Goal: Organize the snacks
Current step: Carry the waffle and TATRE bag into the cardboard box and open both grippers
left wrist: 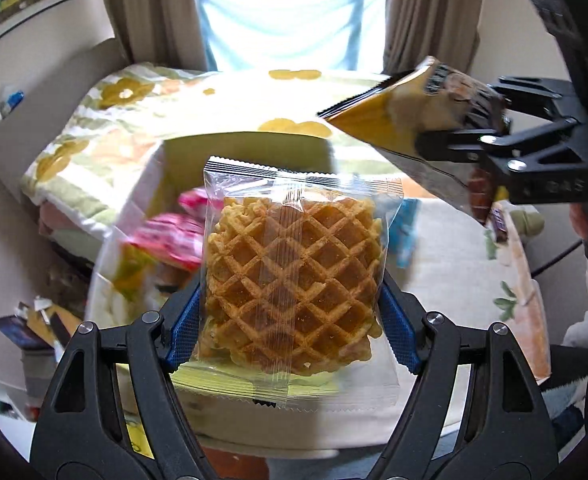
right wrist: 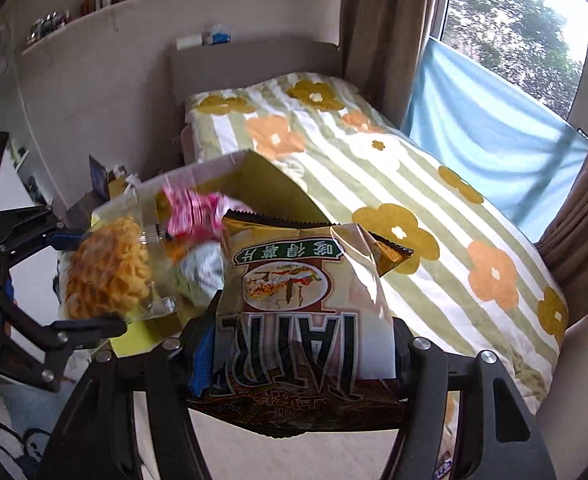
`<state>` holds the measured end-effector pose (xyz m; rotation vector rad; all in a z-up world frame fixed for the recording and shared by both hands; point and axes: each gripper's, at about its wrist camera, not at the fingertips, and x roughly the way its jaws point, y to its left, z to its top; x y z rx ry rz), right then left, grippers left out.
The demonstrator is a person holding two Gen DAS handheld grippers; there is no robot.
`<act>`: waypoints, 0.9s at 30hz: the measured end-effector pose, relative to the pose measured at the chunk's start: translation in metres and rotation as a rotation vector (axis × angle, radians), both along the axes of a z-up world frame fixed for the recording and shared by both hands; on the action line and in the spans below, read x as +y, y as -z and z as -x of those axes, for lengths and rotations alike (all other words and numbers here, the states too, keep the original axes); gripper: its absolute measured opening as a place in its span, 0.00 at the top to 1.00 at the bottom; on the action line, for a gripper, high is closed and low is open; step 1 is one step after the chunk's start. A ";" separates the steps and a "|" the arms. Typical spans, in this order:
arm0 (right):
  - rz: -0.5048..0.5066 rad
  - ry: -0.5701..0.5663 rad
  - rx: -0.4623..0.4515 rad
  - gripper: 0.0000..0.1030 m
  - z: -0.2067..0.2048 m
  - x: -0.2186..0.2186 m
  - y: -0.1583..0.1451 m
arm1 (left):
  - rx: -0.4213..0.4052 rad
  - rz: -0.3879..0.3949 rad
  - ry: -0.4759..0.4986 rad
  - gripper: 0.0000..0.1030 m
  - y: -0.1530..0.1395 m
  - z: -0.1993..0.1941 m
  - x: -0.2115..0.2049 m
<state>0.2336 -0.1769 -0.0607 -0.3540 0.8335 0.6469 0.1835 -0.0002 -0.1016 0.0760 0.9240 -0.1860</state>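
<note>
- Bedroom setting: floral striped bed (right wrist: 374, 168) behind, round table (left wrist: 454, 272) below, open cardboard box (right wrist: 229, 172) at the table's far edge, already holding a pink packet (right wrist: 191, 216).
- Left gripper (left wrist: 289, 308): jaws clamped on the sides of a clear-wrapped waffle (left wrist: 294, 276), lifted off the table, just short of the box.
- Right gripper (right wrist: 294, 360): jaws pinched on a gold chip bag (right wrist: 294, 292), held aloft beside the waffle, also near the box.
- Likely step: dropping both snacks into the box.
- Best done one at a time, to keep the two grippers from colliding over the opening.
- Carry the waffle past the near wall before lowering; release only once low, since brittle.
- Keep a light squeeze on the chip bag; puffy, prone to slip or crush.
- Lay the chip bag flat beside the pink packet, not on top of the waffle.
</note>
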 end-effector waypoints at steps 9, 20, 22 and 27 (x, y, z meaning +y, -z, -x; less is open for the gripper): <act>-0.064 0.098 0.060 0.41 -0.033 0.071 0.012 | 0.067 -0.043 0.018 0.24 0.023 -0.049 0.082; -0.087 0.282 0.153 0.41 -0.048 0.092 0.037 | 0.094 -0.046 0.148 0.00 0.050 -0.059 0.099; -0.103 0.307 0.174 0.41 -0.049 0.090 0.039 | 0.099 -0.034 0.154 0.00 0.051 -0.058 0.100; -0.145 0.368 0.188 0.40 -0.061 0.090 0.038 | 0.098 -0.022 0.153 0.00 0.048 -0.060 0.106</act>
